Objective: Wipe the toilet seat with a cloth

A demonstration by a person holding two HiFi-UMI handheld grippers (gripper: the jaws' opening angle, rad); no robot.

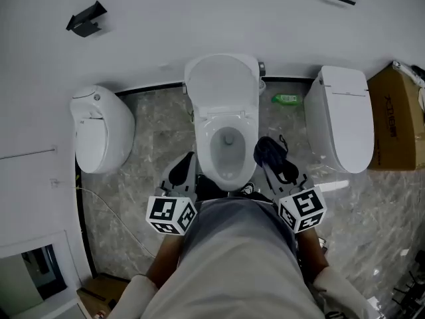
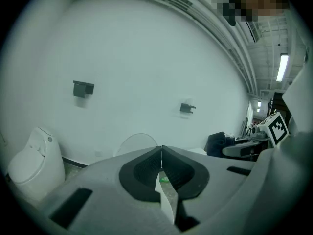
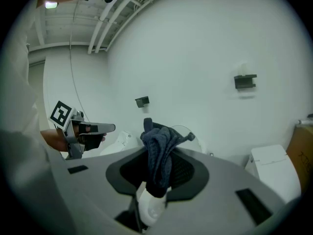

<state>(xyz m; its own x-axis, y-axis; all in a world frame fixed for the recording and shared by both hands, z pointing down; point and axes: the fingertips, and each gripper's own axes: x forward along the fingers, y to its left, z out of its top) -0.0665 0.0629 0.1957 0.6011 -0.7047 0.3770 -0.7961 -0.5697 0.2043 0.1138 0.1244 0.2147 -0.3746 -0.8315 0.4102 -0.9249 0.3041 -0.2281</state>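
The white toilet (image 1: 228, 145) stands straight ahead in the head view, its lid (image 1: 222, 85) raised against the wall and the seat ring down around the bowl. My right gripper (image 1: 272, 163) hovers over the seat's right front, shut on a dark blue cloth (image 1: 268, 151). In the right gripper view the bunched cloth (image 3: 157, 141) sticks up between the jaws of the right gripper (image 3: 159, 156). My left gripper (image 1: 180, 173) hangs beside the seat's left front. In its own view the left gripper (image 2: 161, 156) is shut with nothing between the pads.
A second toilet (image 1: 103, 128) stands at the left and a third (image 1: 342, 118) at the right, with a cardboard box (image 1: 398, 118) beyond it. A green bottle (image 1: 287, 99) lies on the marble floor by the wall. Black holders (image 1: 86, 18) hang on the wall.
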